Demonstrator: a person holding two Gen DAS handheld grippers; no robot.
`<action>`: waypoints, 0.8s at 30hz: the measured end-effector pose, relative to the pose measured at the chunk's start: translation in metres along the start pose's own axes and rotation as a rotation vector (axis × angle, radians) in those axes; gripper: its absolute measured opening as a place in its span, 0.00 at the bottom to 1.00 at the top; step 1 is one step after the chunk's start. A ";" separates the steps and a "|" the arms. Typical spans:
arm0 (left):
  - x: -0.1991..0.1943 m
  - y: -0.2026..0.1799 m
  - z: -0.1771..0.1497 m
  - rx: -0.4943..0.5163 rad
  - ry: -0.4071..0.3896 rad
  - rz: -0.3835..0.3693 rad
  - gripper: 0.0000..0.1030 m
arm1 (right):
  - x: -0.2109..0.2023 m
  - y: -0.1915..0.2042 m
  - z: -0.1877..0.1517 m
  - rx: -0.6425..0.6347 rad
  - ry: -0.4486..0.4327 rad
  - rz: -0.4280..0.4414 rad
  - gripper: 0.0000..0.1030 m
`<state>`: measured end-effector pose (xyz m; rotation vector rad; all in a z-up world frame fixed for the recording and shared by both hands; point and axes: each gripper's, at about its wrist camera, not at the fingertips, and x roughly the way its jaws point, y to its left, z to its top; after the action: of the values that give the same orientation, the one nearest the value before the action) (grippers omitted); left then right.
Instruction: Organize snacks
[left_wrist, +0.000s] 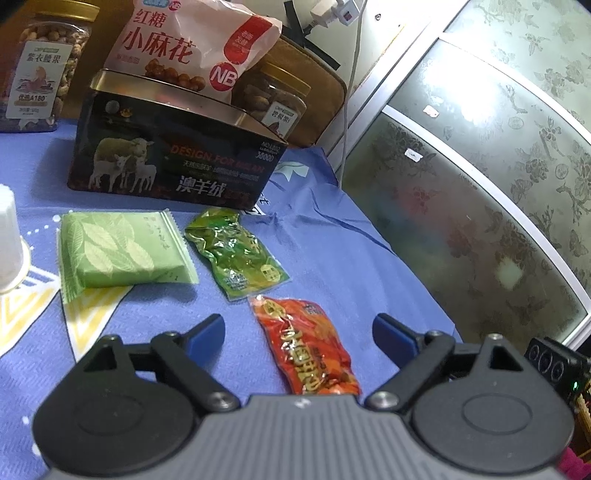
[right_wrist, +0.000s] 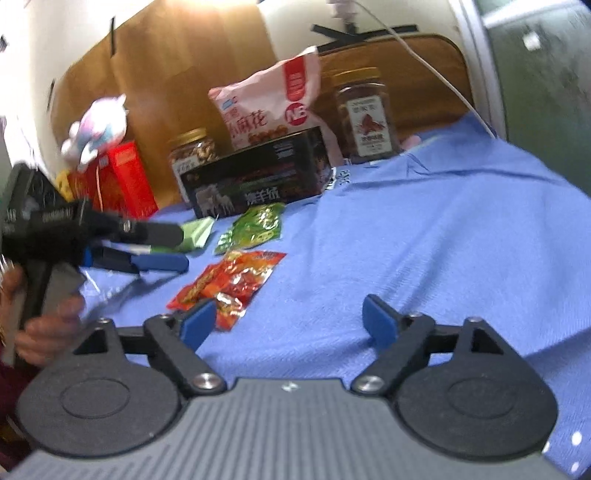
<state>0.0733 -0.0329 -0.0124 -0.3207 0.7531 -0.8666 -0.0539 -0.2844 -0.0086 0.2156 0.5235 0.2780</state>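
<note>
Left gripper (left_wrist: 298, 334) had its jaws spread wide and empty, hovering low over the orange-red snack packet (left_wrist: 308, 349) that lay flat on the blue cloth (left_wrist: 332, 236), lower end of the packet between the blue fingers. Right gripper (right_wrist: 290, 321) was also released and held nothing, its left finger just in front of the same packet's near corner, bare cloth between the jaws. Further out: shiny green packet (left_wrist: 236, 251) just beyond the red one, pale green leaf-print pack (left_wrist: 122, 251) to its left, then the open dark tin (left_wrist: 173, 158) holding the pink snack bag (left_wrist: 188, 44), nut jars (left_wrist: 40, 70) behind.
</note>
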 end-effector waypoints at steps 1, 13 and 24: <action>0.000 0.000 0.000 -0.003 -0.002 0.002 0.88 | 0.000 0.001 0.000 -0.015 0.003 0.000 0.92; -0.005 -0.003 -0.003 -0.010 -0.035 0.078 0.93 | -0.003 0.013 -0.008 -0.185 0.044 0.003 0.92; 0.008 -0.035 -0.008 0.013 0.102 0.050 0.75 | 0.025 0.041 0.009 -0.301 0.124 0.050 0.72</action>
<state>0.0514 -0.0610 -0.0026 -0.2462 0.8464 -0.8448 -0.0365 -0.2393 -0.0016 -0.0819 0.5920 0.4167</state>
